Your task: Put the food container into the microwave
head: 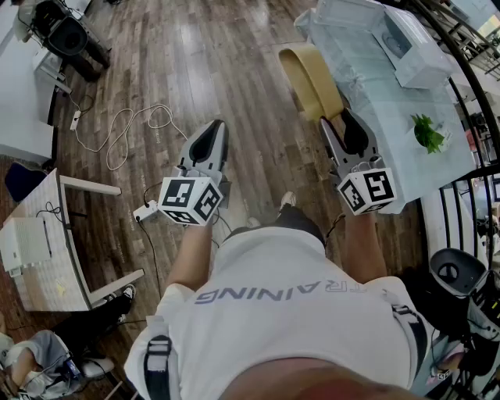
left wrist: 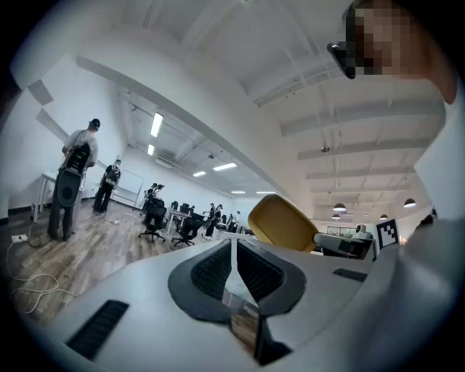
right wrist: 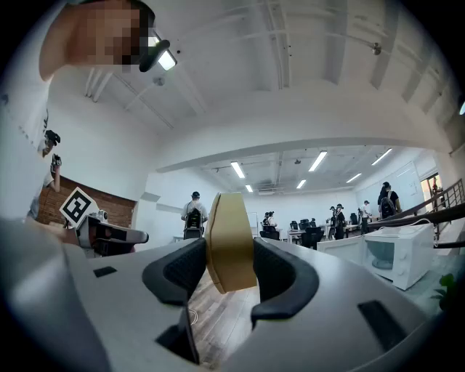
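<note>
Both grippers hang at waist height, the task seemingly not begun. The left gripper point(head: 213, 131) is closed and empty. The right gripper point(head: 346, 125) is parted and empty, with a yellow chair point(head: 308, 74) just beyond. What is probably the food container point(head: 348, 13) waits at the far end of the bench point(head: 375, 101), left of the microwave point(head: 416, 47).

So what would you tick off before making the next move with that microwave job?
1. Left tongs free: ok, jaws together on nothing.
2. Right tongs ready to grasp: ok, jaws apart, nothing held.
3. Food container located: cannot tell, none plainly shows.
4. Microwave door open: not ok, it looks shut.
5. Way to the table clear: not ok, the yellow chair stands just ahead of the right tongs.
</note>
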`<state>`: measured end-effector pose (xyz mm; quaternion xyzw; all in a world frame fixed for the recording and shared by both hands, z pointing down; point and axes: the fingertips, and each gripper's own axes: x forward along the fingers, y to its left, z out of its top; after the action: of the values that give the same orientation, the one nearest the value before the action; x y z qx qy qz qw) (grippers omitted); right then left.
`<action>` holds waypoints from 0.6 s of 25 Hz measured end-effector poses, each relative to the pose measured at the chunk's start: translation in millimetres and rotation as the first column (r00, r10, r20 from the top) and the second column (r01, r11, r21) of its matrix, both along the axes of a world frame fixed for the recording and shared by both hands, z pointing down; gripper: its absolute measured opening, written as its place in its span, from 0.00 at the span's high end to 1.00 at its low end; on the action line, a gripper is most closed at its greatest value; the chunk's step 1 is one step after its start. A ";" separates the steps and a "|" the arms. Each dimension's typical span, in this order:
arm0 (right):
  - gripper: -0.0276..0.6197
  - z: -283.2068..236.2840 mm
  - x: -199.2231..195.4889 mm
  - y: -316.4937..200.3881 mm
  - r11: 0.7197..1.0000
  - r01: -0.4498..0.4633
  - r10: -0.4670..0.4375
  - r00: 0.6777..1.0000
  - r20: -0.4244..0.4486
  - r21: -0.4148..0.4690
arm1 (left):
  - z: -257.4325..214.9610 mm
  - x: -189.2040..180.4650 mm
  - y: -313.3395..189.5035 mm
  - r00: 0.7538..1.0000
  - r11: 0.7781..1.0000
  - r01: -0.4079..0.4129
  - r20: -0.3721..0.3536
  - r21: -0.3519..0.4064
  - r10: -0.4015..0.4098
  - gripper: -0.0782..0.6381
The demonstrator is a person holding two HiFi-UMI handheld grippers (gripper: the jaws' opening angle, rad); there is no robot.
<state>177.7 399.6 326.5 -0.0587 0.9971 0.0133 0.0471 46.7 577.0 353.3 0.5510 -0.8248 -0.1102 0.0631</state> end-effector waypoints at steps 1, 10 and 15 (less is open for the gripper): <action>0.62 1.5 0.5 1.6 1.000 0.002 -0.002 1.000 -0.002 -0.002 | 1.4 0.8 0.5 1.000 1.000 -0.003 -0.003 0.000 0.003 0.82; 0.62 6.5 1.6 10.8 1.000 0.010 -0.010 1.000 -0.008 0.000 | 8.2 7.1 6.0 1.000 1.000 -0.019 -0.011 -0.008 0.019 0.82; 0.62 5.9 -1.5 17.8 1.000 0.013 -0.013 1.000 -0.011 0.009 | 10.1 3.2 12.5 1.000 1.000 -0.022 -0.022 -0.002 0.022 0.82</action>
<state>176.2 417.4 332.4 -0.0520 0.9976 0.0181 0.0421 49.9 589.5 363.4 0.5588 -0.8180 -0.1147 0.0741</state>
